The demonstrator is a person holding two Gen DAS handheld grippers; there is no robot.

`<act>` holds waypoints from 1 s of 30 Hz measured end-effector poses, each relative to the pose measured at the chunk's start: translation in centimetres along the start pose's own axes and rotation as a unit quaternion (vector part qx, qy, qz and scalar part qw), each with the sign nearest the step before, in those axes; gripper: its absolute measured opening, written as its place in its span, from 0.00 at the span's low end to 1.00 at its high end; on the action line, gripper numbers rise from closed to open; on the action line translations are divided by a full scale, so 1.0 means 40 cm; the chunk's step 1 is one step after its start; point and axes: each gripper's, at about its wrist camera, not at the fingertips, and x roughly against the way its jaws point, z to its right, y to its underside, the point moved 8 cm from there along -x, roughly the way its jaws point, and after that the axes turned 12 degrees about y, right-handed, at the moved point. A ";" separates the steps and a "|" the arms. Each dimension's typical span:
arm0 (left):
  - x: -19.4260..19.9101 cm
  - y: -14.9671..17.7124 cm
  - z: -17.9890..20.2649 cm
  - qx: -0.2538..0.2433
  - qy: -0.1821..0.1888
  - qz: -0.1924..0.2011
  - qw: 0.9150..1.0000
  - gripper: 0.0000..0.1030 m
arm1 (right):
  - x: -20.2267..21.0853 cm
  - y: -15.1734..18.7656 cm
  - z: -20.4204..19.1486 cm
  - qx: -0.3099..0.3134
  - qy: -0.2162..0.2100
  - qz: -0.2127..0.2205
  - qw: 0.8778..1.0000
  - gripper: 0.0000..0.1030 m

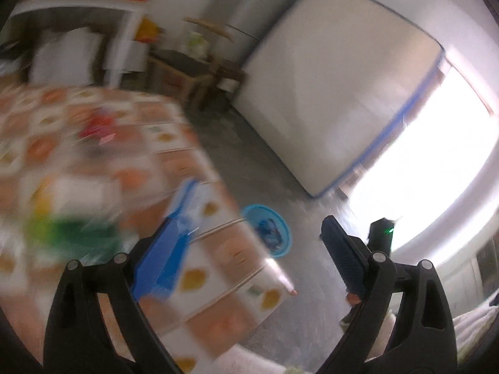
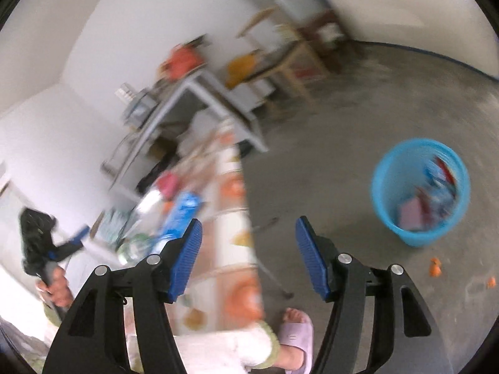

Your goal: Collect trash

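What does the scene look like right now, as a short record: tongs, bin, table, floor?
left tongs: open, nothing between the pads
right tongs: open, nothing between the pads
bin: blue, on the concrete floor beside the table, wrappers already inside
table: orange-and-white patterned cloth, items still on it, too blurred to name
floor debris: small orange scraps near the bin
person: foot in a lilac slipper by the table edge
image quality: heavy motion blur in both views
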 end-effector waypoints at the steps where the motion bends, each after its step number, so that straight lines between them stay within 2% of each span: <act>1: 0.046 0.025 -0.025 0.014 -0.008 0.014 1.000 0.87 | -0.009 -0.005 -0.032 0.010 -0.008 -0.006 1.000 0.59; 3: 0.103 0.075 -0.058 0.030 -0.023 0.030 0.999 0.87 | -0.038 -0.009 -0.113 0.035 -0.030 -0.023 0.999 0.59; 7: 0.144 0.178 -0.121 0.024 -0.089 0.020 0.996 0.87 | -0.143 0.018 -0.265 0.055 -0.056 -0.088 0.993 0.59; 9: 0.154 0.206 -0.133 0.013 -0.106 0.011 0.994 0.87 | -0.202 0.046 -0.315 0.052 -0.040 -0.123 0.990 0.59; 12: 0.138 0.232 -0.149 0.011 -0.113 0.001 0.994 0.87 | -0.291 0.082 -0.389 0.045 -0.008 -0.166 0.985 0.63; 13: 0.129 0.238 -0.157 0.009 -0.116 -0.001 0.993 0.87 | -0.310 0.088 -0.395 0.044 0.007 -0.170 0.985 0.69; 14: 0.121 0.250 -0.159 0.007 -0.118 -0.003 0.993 0.87 | -0.331 0.091 -0.411 0.043 0.024 -0.169 0.984 0.70; 17: 0.117 0.258 -0.172 -0.009 -0.137 -0.007 0.990 0.87 | -0.379 0.100 -0.426 0.043 0.088 -0.163 0.982 0.70; 20: 0.116 0.267 -0.196 -0.010 -0.142 -0.005 0.990 0.87 | -0.413 0.117 -0.451 0.047 0.116 -0.170 0.977 0.71; 30: 0.187 0.269 -0.295 0.058 -0.149 0.044 0.986 0.87 | -0.517 0.147 -0.503 0.094 0.189 -0.168 0.963 0.71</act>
